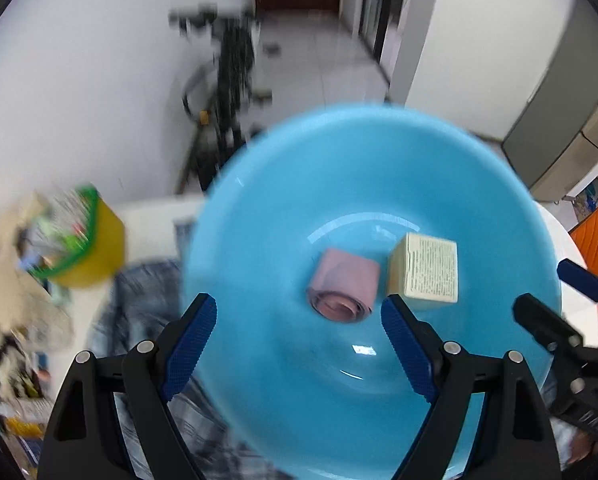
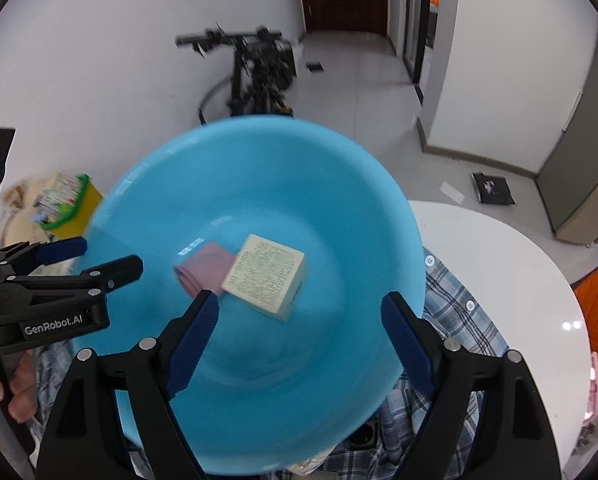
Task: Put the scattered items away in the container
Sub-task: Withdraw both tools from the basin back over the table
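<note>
Blue plastic fills both views: a wide basin holding a pink roll and a cream box side by side on its floor, touching or nearly so; the left gripper hangs over the basin with its jaws spread and nothing between them; the right gripper is likewise spread above the basin, the box lying free just beyond its fingertips. Only the right wrist view shows the white round table beside the basin, a plaid shirt under the basin's rim, a black packet on the floor beyond it, and a bare hand at the left gripper's handle; the same view reads "GenRobot.AI" on that gripper's side. Dense small print covers the box's upper face, too fine to read; a yellow tub with a green rim stands left of the basin, sharper in the right wrist view.
</note>
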{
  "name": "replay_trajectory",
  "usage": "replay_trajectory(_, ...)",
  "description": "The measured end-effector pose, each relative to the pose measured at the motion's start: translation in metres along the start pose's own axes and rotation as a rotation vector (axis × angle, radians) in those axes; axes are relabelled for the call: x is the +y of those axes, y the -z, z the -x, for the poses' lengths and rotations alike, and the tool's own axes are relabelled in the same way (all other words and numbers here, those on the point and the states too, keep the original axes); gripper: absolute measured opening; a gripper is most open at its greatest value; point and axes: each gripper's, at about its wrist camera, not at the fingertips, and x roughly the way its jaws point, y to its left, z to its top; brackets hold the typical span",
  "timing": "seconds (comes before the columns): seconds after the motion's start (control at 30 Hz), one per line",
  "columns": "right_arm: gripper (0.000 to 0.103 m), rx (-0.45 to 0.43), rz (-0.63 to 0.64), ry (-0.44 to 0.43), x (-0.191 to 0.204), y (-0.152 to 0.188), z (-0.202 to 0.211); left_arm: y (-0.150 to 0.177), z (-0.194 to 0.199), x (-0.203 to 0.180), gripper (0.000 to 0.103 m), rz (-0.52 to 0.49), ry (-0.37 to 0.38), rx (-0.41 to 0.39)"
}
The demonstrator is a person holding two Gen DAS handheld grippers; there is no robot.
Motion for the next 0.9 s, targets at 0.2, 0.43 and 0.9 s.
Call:
replay_trajectory(0.2, 0.082, -0.238, 0.038, -0.024, 0.006, 0.037, 0.038, 0.047, 0.052, 0.003, 0.087, -0.049, 0.116, -0.250)
replay_trajectory(0.43, 0.083, -0.327, -0.023, -0.001, 0.004, 0.048, 0.068, 0.072, 0.078, 0.023, 0.087, 0.109, 0.159, -0.323)
replay_trajectory(0.9, 0.096, -0.405, 0.083, -0.003, 0.031, 0.137, 0.170, 0.160, 0.152, 0.025, 0.087, 0.014, 0.157, -0.379)
